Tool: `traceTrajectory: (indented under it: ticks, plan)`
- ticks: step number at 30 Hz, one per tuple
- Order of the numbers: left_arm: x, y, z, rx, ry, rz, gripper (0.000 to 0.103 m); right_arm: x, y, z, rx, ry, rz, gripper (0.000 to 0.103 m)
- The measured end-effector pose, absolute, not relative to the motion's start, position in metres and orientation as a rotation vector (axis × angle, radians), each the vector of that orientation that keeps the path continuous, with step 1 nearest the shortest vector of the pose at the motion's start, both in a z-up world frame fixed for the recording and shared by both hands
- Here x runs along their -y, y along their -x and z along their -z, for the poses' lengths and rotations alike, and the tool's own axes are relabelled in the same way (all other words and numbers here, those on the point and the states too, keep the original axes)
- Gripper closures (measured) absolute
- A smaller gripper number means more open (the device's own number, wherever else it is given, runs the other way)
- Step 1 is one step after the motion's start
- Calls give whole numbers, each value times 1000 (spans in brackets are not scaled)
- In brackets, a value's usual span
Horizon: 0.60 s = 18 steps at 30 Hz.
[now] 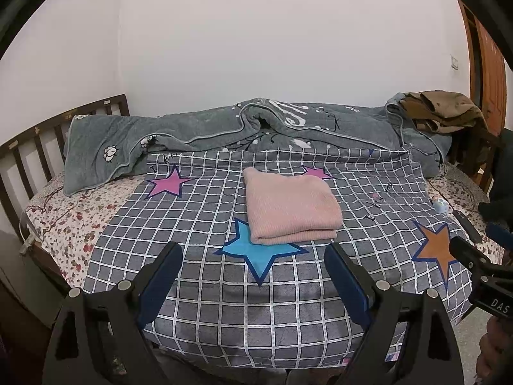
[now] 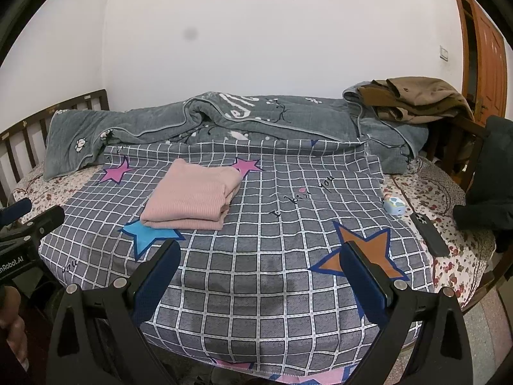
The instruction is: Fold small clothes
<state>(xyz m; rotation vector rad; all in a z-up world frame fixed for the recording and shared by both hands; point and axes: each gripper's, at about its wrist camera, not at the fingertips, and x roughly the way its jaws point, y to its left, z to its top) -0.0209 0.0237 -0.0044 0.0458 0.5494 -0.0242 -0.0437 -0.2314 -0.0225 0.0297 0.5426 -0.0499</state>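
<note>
A pink knitted garment [image 1: 290,207] lies folded into a neat stack on the grey checked sheet with stars [image 1: 205,199], partly over a blue star. In the right wrist view the same pink garment [image 2: 192,200] sits to the upper left. My left gripper [image 1: 253,253] hovers short of the garment's near edge, jaws wide open and nothing between them. My right gripper [image 2: 261,250] is also open and holds nothing, over bare sheet [image 2: 272,234] near the orange star, to the right of the garment. Each gripper shows at the edge of the other's view.
A rumpled grey quilt [image 1: 224,128] lies along the back by the wall. Brown clothes [image 2: 413,101] are heaped at the back right. A small blue toy [image 2: 395,206] and a black phone [image 2: 429,234] lie on the floral sheet at right. A wooden headboard [image 1: 29,147] stands left.
</note>
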Motion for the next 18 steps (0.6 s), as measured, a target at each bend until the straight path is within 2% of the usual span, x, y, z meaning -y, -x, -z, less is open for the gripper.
traceTrajectory:
  ticks: [18]
  plan:
    - [-22, 26, 2, -542, -34, 20, 13, 228, 46, 22, -537, -33, 46, 5]
